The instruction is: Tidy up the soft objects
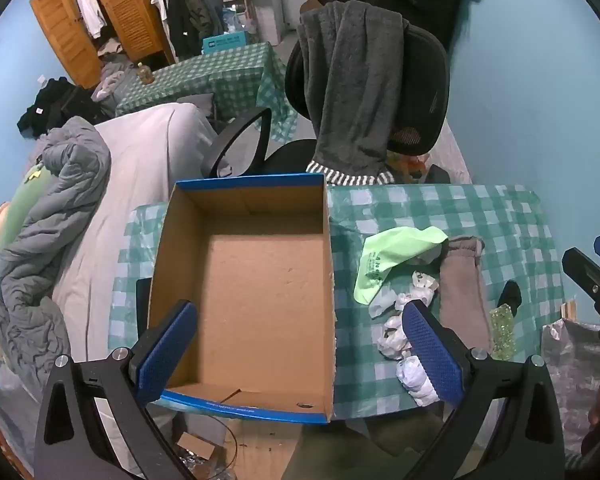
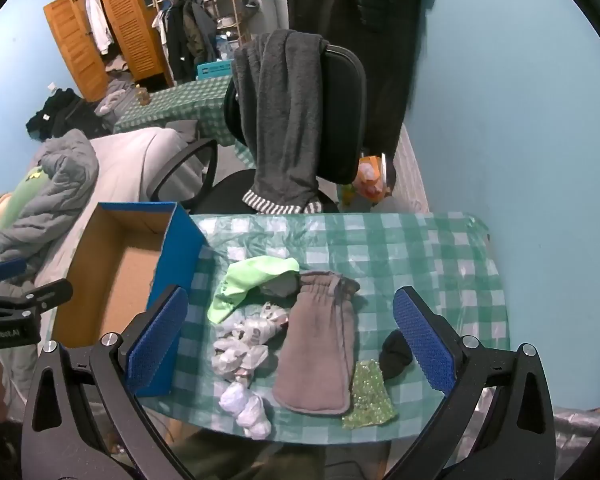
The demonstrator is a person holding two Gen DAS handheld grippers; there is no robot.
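An empty blue cardboard box stands on the left of a green checked table. Right of it lie a light green cloth, a grey-brown mitt, several crumpled white plastic bags, a black sock and a green sequin pouch. My left gripper is open and empty above the box's near end. My right gripper is open and empty above the pile of soft things.
An office chair draped with a dark grey garment stands behind the table. A bed with a grey duvet lies to the left. A second checked table and a wooden wardrobe stand at the back.
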